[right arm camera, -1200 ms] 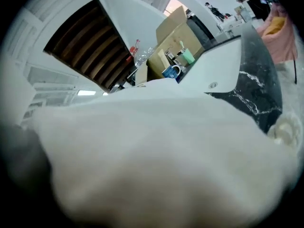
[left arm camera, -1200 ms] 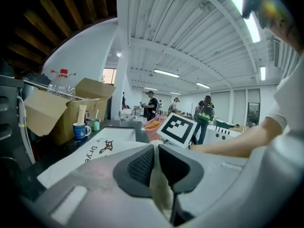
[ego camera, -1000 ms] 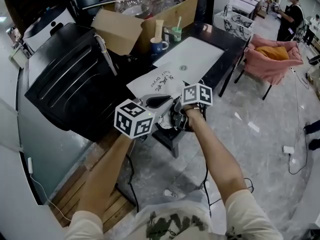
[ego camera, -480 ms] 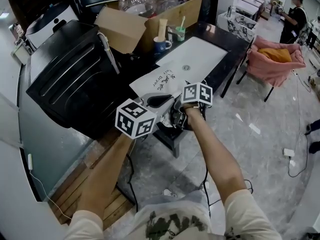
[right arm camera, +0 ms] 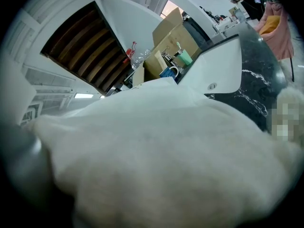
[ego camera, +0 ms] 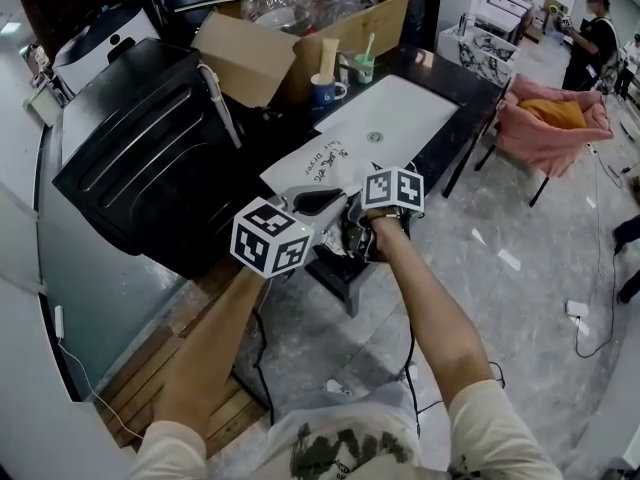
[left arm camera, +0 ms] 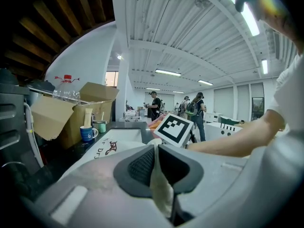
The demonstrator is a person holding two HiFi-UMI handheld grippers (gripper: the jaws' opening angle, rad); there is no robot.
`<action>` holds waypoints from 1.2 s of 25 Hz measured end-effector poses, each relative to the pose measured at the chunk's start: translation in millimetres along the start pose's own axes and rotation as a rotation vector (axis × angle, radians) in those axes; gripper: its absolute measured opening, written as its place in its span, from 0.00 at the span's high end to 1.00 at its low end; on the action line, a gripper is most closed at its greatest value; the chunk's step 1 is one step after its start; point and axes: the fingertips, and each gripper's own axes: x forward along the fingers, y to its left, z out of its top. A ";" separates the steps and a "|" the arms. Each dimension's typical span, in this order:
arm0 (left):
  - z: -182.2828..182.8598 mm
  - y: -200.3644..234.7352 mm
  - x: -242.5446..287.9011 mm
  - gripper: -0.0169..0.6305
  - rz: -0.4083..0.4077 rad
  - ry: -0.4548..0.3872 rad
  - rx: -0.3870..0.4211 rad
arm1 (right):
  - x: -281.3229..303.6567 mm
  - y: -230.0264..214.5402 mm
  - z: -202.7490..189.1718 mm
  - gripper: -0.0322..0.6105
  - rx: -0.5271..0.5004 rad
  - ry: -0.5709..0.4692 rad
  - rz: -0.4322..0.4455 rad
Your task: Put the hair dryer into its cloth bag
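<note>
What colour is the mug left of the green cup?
Blue mug, clearest in the left gripper view.

In the right gripper view the cloth bag (right arm camera: 156, 160) lies against the lens, a pale blur that fills nearly the whole picture. It covers the jaws of the right tongs (ego camera: 360, 213), so whether they press on anything cannot be told. In the head view the marker cubes (ego camera: 268, 236) hide what sits beneath them. A dark, shiny bundle (ego camera: 345, 243) shows only in part, and the hair dryer cannot be picked out with certainty. The left tongs (left arm camera: 157, 167) fill the lower half of their own view and hide all of the bag but a pinched strip. The bag's print is too small to read. The top edge cuts off the cardboard box (ego camera: 300, 28).
</note>
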 end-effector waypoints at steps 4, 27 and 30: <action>0.4 1.1 1.8 0.93 0.007 -0.002 0.004 | -6.1 3.9 4.5 0.45 -0.015 -0.031 0.032; -13.8 -0.7 14.1 0.92 0.091 0.024 -0.016 | -82.5 13.1 -6.0 0.54 -0.226 -0.113 -0.037; -17.6 -3.3 17.8 0.92 0.100 0.039 -0.019 | -96.2 11.6 -9.3 0.59 -0.260 -0.115 -0.065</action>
